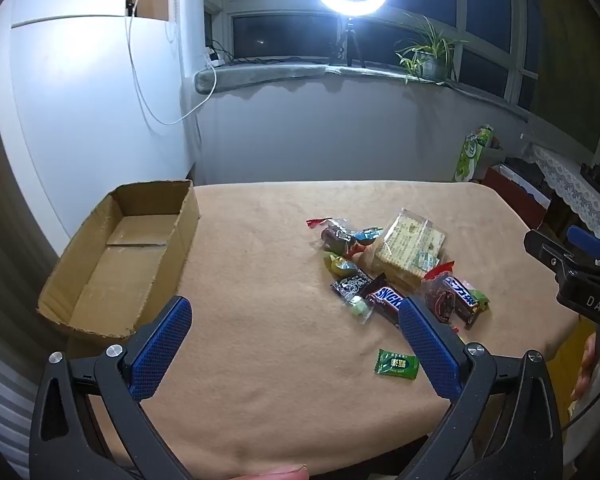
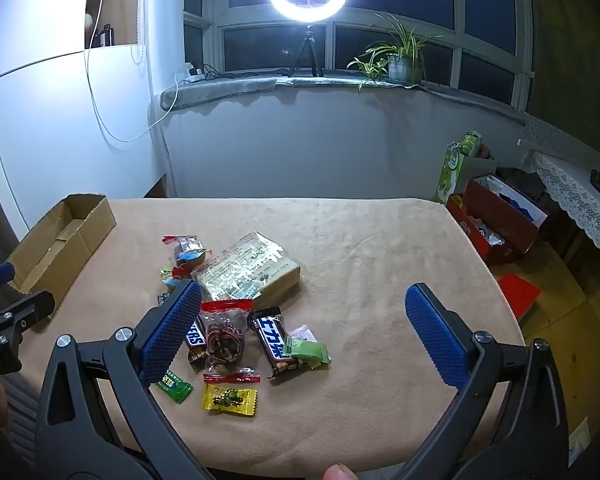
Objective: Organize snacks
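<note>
Both the left gripper (image 1: 296, 320) and right gripper (image 2: 304, 308) hang spread wide, grasping nothing. A snack pile (image 2: 240, 304) lies mid-frame on the tan tablecloth (image 2: 380, 240); the cardboard box (image 1: 116, 256) sits empty at left.

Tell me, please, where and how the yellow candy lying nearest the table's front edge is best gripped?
Probably across its flat middle, from above. The yellow candy lies flat and apart from the pile, crimped ends left and right, so the open right hand-held gripper could pinch its long edges.
</note>
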The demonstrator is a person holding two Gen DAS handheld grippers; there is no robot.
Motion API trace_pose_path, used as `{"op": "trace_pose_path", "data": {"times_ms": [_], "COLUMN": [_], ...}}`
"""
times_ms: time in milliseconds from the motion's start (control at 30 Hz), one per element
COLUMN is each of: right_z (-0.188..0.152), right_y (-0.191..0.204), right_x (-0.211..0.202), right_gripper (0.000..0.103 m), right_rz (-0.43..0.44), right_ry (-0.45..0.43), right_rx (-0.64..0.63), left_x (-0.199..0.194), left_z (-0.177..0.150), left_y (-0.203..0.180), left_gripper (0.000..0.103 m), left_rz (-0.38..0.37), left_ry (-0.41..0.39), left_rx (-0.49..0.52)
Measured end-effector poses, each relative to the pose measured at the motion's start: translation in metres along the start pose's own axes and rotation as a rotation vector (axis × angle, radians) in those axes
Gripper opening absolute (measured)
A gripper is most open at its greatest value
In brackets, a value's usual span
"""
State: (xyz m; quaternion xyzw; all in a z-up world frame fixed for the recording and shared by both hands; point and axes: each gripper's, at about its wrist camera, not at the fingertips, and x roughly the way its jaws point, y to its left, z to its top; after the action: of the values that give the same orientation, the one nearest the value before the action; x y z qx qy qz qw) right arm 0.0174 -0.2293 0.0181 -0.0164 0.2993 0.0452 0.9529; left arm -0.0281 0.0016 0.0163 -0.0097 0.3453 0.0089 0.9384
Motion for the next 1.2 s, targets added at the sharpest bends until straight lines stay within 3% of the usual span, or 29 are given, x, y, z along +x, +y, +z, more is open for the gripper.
{"op": "trace_pose_path", "data": {"times_ms": [1200], "right_z": [-0.0021], "right_y": [-0.0023], "right_x": [0.0012], "right_gripper": [0.103], "right_rz": [0.001], "right_ry": [0.0], "right_rx": [0.004], "left_x": [0.0001], "left_z": [-0.0028], "left_y": [0.0037], "left_gripper": [0.103], "left_rz": [-0.001], "left_ry": [0.005], "left_rx": [-0.006]}}
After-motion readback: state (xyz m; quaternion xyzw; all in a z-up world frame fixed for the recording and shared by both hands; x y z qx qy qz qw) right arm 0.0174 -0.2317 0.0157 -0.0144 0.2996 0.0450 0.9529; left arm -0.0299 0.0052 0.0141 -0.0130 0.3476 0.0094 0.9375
